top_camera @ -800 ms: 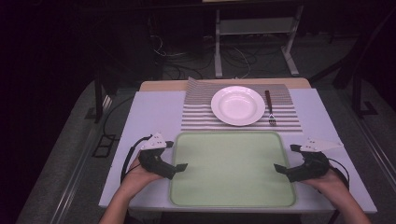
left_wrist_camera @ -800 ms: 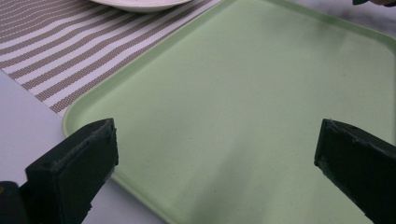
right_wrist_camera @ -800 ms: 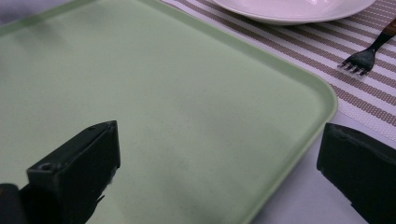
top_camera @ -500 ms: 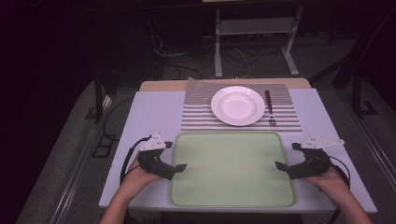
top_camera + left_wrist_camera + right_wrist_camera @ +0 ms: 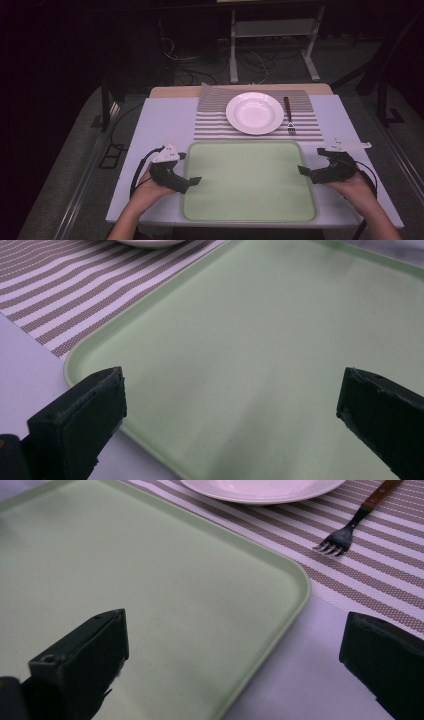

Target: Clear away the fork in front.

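- White table [image 5: 165, 125] in a dark room, cables on the floor at the frame's top.
- Green tray [image 5: 250, 180] lower centre; my left gripper [image 5: 192, 181] and right gripper [image 5: 303, 171] flank it, both jaws wide, holding nothing.
- My right gripper view catches fork [image 5: 345, 530] tines upper right, plate [image 5: 260, 489] at the top edge.

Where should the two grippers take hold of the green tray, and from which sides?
Probably by its raised rim at the two short ends. The tray lies flat and wide, so each end needs one gripper. The left gripper comes in from the left edge, the right gripper from the right. Both are open, jaws pointing inward at rim height. The near half looks best, away from the placemat.
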Available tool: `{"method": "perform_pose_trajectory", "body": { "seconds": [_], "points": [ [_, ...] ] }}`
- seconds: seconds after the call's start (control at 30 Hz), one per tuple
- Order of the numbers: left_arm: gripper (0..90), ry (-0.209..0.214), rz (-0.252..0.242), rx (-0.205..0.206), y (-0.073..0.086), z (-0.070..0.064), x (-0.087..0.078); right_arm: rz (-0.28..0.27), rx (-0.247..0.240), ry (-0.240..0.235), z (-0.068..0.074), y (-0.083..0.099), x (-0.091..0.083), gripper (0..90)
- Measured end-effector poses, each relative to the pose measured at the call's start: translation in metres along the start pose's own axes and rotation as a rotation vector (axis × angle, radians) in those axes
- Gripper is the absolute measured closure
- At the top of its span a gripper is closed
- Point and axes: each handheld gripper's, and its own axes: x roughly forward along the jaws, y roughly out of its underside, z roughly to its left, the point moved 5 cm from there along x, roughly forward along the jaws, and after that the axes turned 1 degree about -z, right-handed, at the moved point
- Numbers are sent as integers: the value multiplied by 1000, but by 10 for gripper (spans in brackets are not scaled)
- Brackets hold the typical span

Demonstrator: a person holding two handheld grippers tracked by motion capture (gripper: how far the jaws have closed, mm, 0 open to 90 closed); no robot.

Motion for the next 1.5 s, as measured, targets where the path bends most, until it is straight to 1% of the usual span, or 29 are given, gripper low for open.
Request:
{"method": "perform_pose_trajectory", "body": {
  "seconds": [0.13,0.3,0.4,0.43,0.5,0.6,0.67,0.7,0.77,0.87,0.97,1.03,1.1,1.23,1.37,1.4,1.5],
  "points": [
    [0,2,1,-1,0,-1,0,6,5,1,-3,-1,0,0],
    [0,4,4,-3,1,-1,1,24,8,14,-8,-2,1,0],
    [0,6,-1,-3,0,-1,1,35,11,24,-11,-4,2,0],
    [0,5,-4,-3,0,0,0,38,23,27,-14,-5,2,0],
    [0,5,-8,-7,0,0,0,44,23,28,-15,-6,3,0],
    [0,-1,-4,-4,0,1,-1,62,21,50,-21,-8,5,0],
    [0,-3,-6,-5,0,1,-1,66,23,55,-22,-9,6,0],
    [0,-3,-7,-5,0,1,-1,76,27,70,-26,-12,7,0],
    [0,-2,-5,-4,0,1,-1,78,29,70,-27,-13,8,0],
    [0,-2,-6,-4,0,1,-1,103,34,86,-33,-16,13,0],
    [0,-4,-7,-4,0,1,-1,111,32,91,-35,-17,15,0],
    [0,-5,-7,-5,0,2,-1,121,40,100,-39,-19,18,1],
    [0,-5,-7,-4,0,1,-1,123,44,100,-40,-20,18,1],
    [0,-3,-4,-1,0,1,-1,135,53,101,-47,-24,24,4],
    [0,-3,-5,-5,0,1,0,140,61,100,-50,-28,28,4],
    [0,-4,-5,-7,1,1,-1,137,67,98,-53,-30,30,15],
    [0,-4,-6,-10,1,1,-1,142,66,106,-57,-33,32,15]
  ]
}}
